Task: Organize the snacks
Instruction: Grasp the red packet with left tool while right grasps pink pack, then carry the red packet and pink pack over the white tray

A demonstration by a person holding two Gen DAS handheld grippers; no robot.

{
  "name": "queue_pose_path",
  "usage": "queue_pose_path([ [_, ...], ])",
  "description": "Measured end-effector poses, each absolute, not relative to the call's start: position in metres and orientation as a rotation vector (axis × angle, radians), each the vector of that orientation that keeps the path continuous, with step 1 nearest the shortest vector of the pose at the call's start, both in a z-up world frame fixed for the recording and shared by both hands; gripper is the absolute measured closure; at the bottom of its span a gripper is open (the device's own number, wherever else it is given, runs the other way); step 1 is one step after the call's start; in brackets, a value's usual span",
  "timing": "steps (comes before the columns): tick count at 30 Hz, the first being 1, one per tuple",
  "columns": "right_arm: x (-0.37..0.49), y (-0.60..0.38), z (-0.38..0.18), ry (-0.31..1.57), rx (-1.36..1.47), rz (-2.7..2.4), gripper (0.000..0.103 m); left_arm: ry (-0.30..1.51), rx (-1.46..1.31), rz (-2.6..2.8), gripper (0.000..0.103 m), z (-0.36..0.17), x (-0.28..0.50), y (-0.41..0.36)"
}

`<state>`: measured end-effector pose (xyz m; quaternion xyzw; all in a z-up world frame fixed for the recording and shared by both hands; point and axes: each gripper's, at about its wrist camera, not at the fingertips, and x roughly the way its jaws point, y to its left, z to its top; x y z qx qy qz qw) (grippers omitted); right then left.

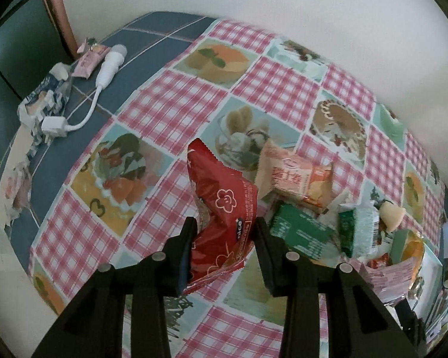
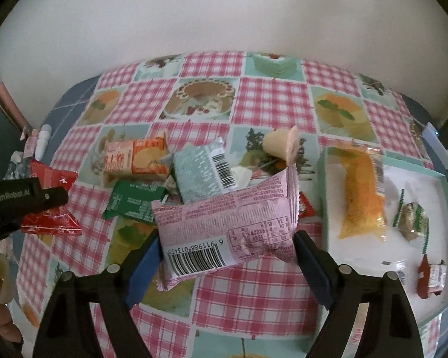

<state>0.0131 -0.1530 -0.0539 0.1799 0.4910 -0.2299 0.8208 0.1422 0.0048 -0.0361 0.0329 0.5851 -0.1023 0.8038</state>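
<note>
Snacks lie heaped on a tablecloth (image 2: 265, 104) of pink gingham and dessert pictures, spread over a blue tiled table (image 1: 140, 38) that meets a plain white wall (image 2: 224, 15). Taking the orange packet (image 2: 136, 161) as the landmark: a dark green packet (image 2: 134, 203) lies just in front of it, a pale green barcode packet (image 2: 204, 173) beside it, and a jelly cup (image 2: 282, 146) beyond that one. Farther on that side is a white tray (image 2: 433, 179) with a yellow-orange bag (image 2: 363, 197) and small wrapped sweets. The left gripper (image 1: 224, 231) is clamped narrow on a red packet (image 1: 221, 208), lifted off the cloth. The right gripper (image 2: 225, 244) grips a pink packet (image 2: 227, 226) across its width, jaws wide. A white adapter cable (image 1: 104, 74) lies well apart on the bare tiles.
</note>
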Motion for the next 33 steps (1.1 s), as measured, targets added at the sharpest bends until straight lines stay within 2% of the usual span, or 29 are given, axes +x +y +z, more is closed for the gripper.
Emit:
queue_pose_path([
  [16, -0.025, -0.197, -0.026, 0.997, 0.427, -0.600, 0.015, 1.188, 0.134, -0.318, 0.063, -0.007, 0.103, -0.045],
  [33, -0.124, -0.306, -0.030, 0.966, 0.697, -0.865, 0.015, 1.172, 0.285, -0.497, 0.063, -0.007, 0.033, -0.139],
])
